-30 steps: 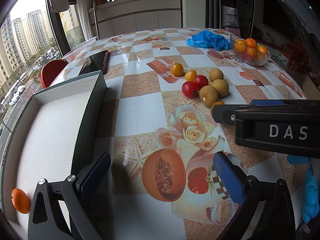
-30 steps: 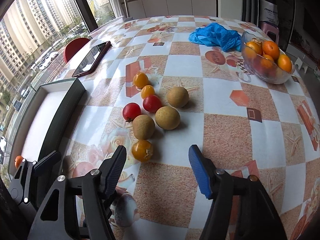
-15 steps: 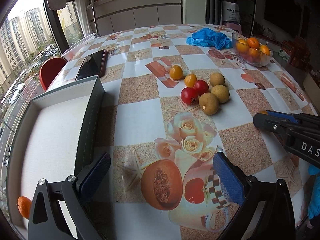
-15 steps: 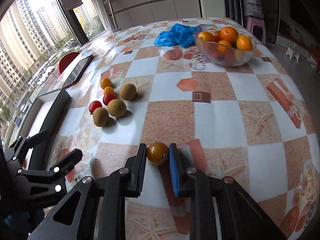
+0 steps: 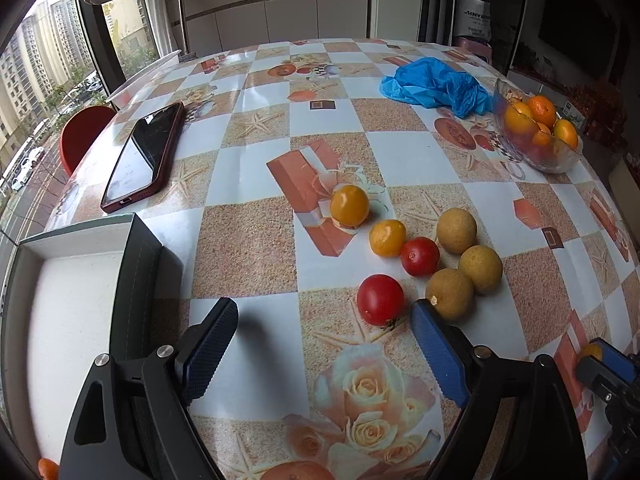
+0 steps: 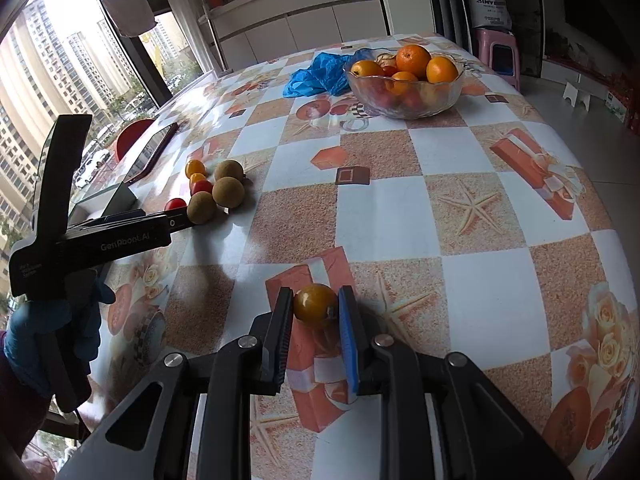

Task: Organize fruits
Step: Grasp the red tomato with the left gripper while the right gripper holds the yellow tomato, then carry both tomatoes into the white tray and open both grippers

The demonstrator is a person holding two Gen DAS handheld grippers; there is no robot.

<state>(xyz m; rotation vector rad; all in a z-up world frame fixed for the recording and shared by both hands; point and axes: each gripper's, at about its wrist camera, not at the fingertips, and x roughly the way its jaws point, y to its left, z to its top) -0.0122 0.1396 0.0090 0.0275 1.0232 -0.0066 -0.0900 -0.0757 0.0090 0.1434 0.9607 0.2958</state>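
My left gripper (image 5: 324, 336) hovers low over the table, its jaws closing. A red tomato (image 5: 380, 299) lies just ahead between the fingertips, near the right pad, with neither pad touching it. Beyond it lie a second red tomato (image 5: 419, 256), two yellow tomatoes (image 5: 349, 205), and three brown round fruits (image 5: 480, 269). My right gripper (image 6: 316, 312) is shut on a yellow tomato (image 6: 316, 305) above the tablecloth, away from the cluster. A dark box with a white inside (image 5: 136, 280) stands at the left, with a small orange (image 5: 47, 468) in its near corner.
A glass bowl (image 6: 448, 96) of oranges stands at the far right, with a crumpled blue bag (image 5: 436, 86) beside it. A phone (image 5: 144, 156) lies by the box's far end. A red chair seat (image 5: 84, 136) sits past the table's left edge. A blue-gloved hand (image 6: 52, 332) holds the left gripper.
My left gripper moved forward up to the fruit cluster and its jaws narrowed. My right gripper shut on the yellow tomato and carried it right, away from the cluster.
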